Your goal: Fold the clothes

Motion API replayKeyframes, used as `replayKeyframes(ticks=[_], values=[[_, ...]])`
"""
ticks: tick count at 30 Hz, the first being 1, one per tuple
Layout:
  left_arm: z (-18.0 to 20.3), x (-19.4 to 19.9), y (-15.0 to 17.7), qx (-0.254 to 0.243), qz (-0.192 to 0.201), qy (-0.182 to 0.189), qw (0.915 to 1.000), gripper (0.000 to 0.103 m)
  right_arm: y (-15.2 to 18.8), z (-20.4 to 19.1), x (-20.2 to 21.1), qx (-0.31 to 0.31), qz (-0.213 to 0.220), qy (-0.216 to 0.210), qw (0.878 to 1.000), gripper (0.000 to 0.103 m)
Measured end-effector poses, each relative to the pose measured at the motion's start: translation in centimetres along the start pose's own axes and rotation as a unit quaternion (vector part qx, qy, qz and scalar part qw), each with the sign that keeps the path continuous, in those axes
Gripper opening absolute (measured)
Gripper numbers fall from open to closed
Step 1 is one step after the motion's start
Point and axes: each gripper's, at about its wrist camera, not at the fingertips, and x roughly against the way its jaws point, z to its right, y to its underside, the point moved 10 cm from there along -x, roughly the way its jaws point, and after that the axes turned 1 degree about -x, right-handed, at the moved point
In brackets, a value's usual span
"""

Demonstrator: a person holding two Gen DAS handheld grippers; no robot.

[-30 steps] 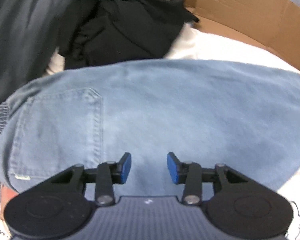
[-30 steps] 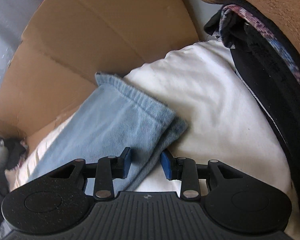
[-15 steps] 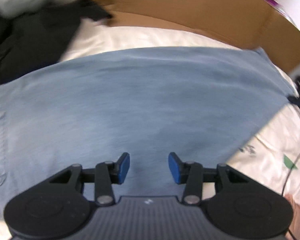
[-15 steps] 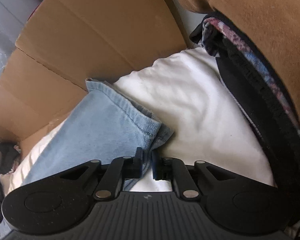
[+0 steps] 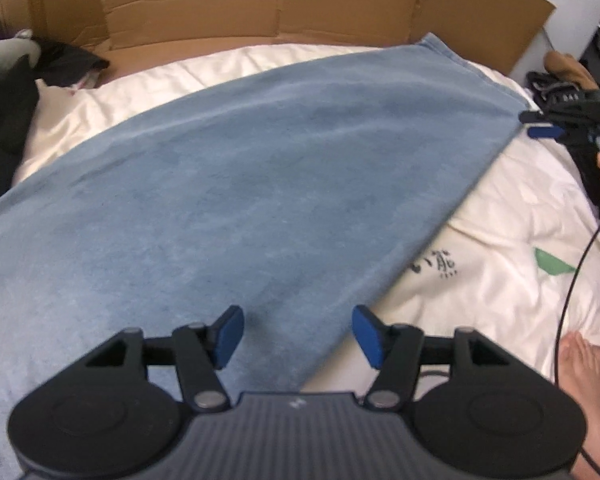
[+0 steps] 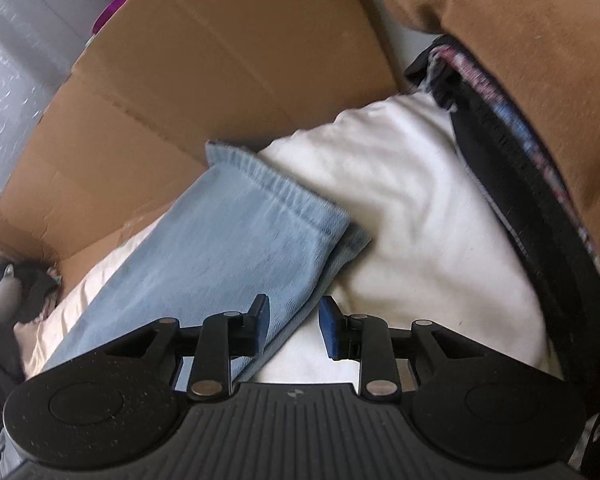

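A light blue denim garment (image 5: 240,184) lies spread flat across the cream bedsheet (image 5: 500,248), its hemmed end at the far right. My left gripper (image 5: 297,336) hovers open over the garment's near edge, holding nothing. In the left wrist view my right gripper (image 5: 540,126) sits at the hem corner. The right wrist view shows that gripper (image 6: 293,326) open, with the side edge of the denim (image 6: 228,248) lying loose beside its left finger (image 6: 258,324). The ribbed hem (image 6: 276,192) rests flat on the sheet (image 6: 400,208).
A cardboard wall (image 5: 260,4) stands behind the bed. Dark clothes (image 5: 4,104) are piled at the left. A brown garment (image 6: 520,32) and black patterned clothes (image 6: 540,200) lie right of the hem. A black cable (image 5: 572,272) and a person's bare foot (image 5: 588,380) are at the right.
My right gripper was shut on the hem corner half a second ago and has now opened, leaving it on the sheet. My left gripper has swung right, from the pocket end along the leg.
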Motion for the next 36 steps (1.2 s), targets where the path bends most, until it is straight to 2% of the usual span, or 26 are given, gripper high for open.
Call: replayKeyframes(ticks=[4,6,10,16,21,27,36], values=[[0.2,-0.9,0.9,-0.021,-0.013,-0.020,0.9995,0.065,0.7,-0.4,0.1,0.005,-0.008,-0.009,1.000,0.033],[0.0,-1.0,1.2,-0.023,-0.015,-0.029,0.9992,0.066,1.1,-0.4,-0.1,0.006,-0.014,-0.010,1.000,0.040],[-0.5,-0.7,1.4,-0.023,-0.010,-0.041,0.9988,0.069,1.4,-0.2,-1.1,-0.002,-0.023,-0.007,1.000,0.040],[-2.9,1.1,1.7,0.023,0.029,-0.090,0.9953,0.070,1.6,-0.4,-1.9,0.001,-0.030,-0.008,1.000,0.040],[-5.1,2.8,2.4,0.070,0.059,-0.129,0.9874,0.070,2.0,-0.5,-2.1,0.004,-0.032,-0.009,0.999,0.041],[-7.1,3.3,5.0,0.104,0.033,-0.196,0.9744,0.071,2.0,-0.6,-2.3,0.008,-0.033,-0.007,0.999,0.041],[-9.1,4.3,7.8,0.151,0.010,-0.217,0.9642,0.071,2.0,-0.7,-2.3,0.015,-0.034,-0.004,0.999,0.041]])
